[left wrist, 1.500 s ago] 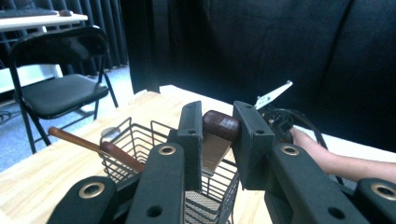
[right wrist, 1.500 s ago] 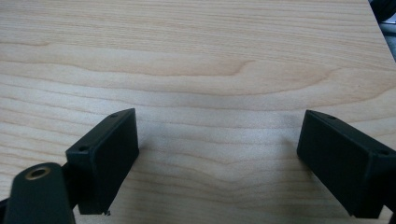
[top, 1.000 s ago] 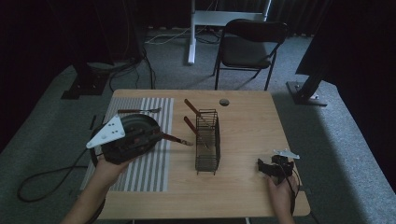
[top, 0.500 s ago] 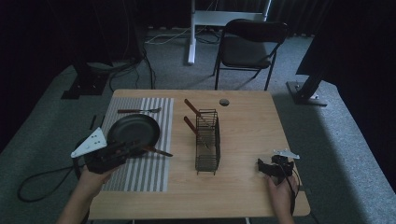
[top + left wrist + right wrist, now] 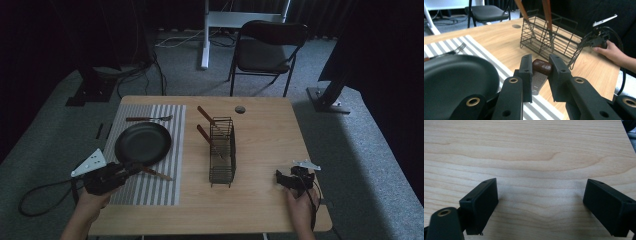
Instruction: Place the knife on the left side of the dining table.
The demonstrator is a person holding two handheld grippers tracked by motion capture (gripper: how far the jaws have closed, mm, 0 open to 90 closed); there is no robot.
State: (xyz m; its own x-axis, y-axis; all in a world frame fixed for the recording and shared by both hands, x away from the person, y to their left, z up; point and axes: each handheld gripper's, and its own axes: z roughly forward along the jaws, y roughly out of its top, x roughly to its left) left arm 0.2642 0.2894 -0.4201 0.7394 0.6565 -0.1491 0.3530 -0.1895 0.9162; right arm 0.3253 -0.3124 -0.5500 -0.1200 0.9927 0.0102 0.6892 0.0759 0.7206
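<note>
- Left gripper [image 5: 131, 169] [image 5: 541, 72] is held at the table's near-left edge, over the striped mat [image 5: 150, 187]; its jaws are seen closed w/ a brown handle [image 5: 542, 66] clamped between them.
- The handle belongs to a utensil [image 5: 155, 173] lying on the mat just in front of the pan; its metal end [image 5: 537, 83] is seen below the jaws in the left gripper view. Type of utensil can't be told.
- Black pan [image 5: 143, 142] [image 5: 454, 80] is set on the mat, just beside the left gripper.
- A fork [image 5: 149, 119] [image 5: 456, 49] is laid on the mat at the far side of the pan.
- Wire rack [image 5: 222, 150] [image 5: 549, 41] is stood mid-table, well apart from the mat's right edge; two brown-handled utensils [image 5: 206, 115] are leaned in it, handles tilted to the far left.
- Right gripper [image 5: 281, 179] [image 5: 540, 207] is rested on the table [image 5: 265, 130] at the near-right corner, held by a hand [image 5: 300, 210]; its jaws are spread wide w/ bare wood between them, nothing gripped.
- A small round disc [image 5: 240, 109] is seen near the far table edge.
- A black chair [image 5: 267, 42] is stood on the floor beyond the table.
</note>
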